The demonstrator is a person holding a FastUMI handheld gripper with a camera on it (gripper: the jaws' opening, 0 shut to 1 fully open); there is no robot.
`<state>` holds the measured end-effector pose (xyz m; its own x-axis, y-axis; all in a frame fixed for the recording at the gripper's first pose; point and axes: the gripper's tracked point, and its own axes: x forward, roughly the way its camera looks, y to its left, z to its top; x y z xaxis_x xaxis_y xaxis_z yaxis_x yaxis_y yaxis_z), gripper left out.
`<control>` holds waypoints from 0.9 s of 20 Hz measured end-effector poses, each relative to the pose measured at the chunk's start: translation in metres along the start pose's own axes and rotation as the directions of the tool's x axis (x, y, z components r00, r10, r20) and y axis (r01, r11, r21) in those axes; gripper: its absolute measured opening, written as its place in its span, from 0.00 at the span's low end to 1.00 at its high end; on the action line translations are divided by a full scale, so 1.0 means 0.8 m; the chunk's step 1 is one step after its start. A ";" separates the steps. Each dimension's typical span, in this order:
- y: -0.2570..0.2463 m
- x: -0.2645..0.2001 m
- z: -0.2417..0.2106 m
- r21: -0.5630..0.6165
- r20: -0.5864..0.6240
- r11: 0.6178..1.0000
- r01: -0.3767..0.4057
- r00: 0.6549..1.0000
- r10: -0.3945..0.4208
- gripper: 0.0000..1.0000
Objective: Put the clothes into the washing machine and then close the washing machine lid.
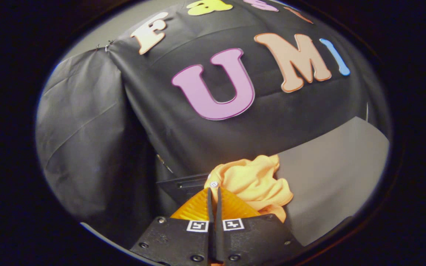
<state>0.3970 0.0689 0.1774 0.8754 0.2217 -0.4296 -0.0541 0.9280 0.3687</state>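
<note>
Orange buttoned garment (252, 183) bunches at the tips of the gripper (214, 192), whose fingers are pinched together, seemingly gripping its fabric, lifted for carrying to the washer.

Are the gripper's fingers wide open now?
No, the gripper fingers are closed together, pinching the orange garment.

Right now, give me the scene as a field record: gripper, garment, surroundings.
gripper: gripper fingers closed together, pinching a fold of the garment at their tips
garment: yellow-orange cloth, bunched, small white button showing, hanging just ahead of the fingers
behind garment: dark slotted panel, identity unclear
surface: grey surface beyond the cloth
backdrop: black cloth wall
</note>
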 end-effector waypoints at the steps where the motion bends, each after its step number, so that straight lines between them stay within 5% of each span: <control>1: 0.012 0.012 -0.008 -0.006 -0.018 1.000 -0.012 1.000 0.011 0.00; 18: 0.070 0.115 -0.117 -0.105 -0.124 0.994 -0.023 0.992 0.010 0.05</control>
<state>0.4293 0.1692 0.0810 0.8083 0.2665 -0.5251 -0.1243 0.9488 0.2903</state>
